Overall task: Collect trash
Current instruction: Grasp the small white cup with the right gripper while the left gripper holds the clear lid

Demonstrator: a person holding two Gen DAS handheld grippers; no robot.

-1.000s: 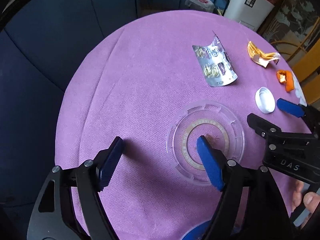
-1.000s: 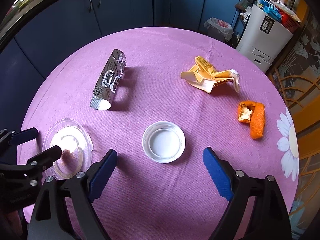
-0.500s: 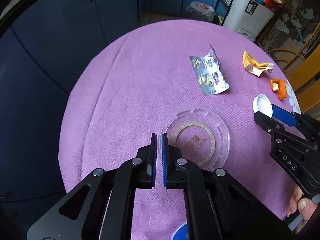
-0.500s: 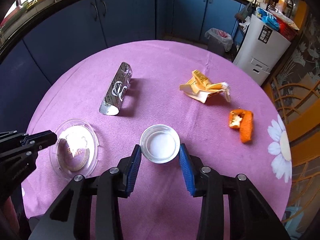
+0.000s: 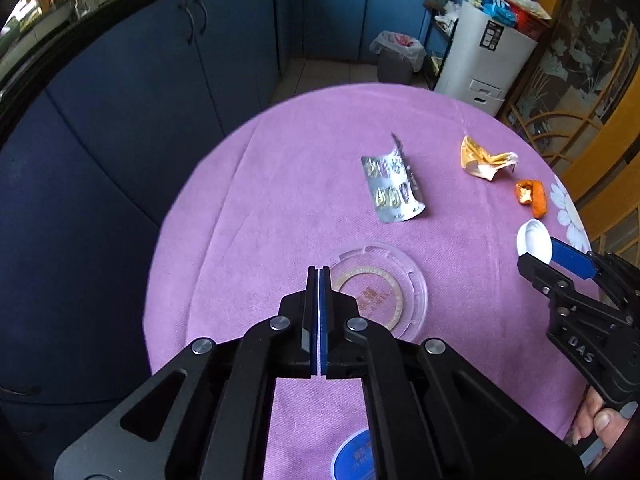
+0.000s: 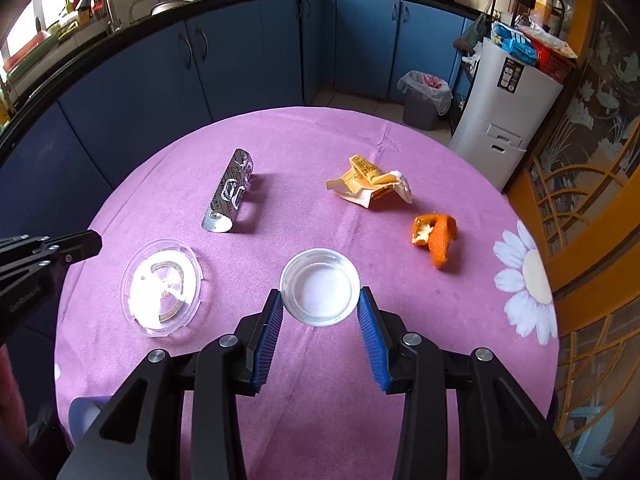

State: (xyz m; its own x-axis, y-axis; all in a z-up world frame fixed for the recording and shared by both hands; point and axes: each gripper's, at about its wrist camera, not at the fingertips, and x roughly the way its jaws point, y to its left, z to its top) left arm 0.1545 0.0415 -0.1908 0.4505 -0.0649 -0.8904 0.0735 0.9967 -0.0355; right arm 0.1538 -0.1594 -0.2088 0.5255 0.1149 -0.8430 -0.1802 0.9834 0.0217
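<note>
My left gripper is shut on the near rim of a clear plastic lid and holds it above the purple table; the lid also shows in the right wrist view. My right gripper is shut on a white round cap, its blue pads pressed on both sides. The cap also shows in the left wrist view. A silver blister pack, a crumpled yellow wrapper and an orange peel lie on the table further back.
The round table has a purple cloth with a white daisy print at the right. A blue round object sits at the near edge. A lined trash bin stands on the floor behind the table, beside a white appliance.
Both grippers closed, the left on the clear lid's rim and the right on the white cap. Both then rose and drew back from the table with their items.
</note>
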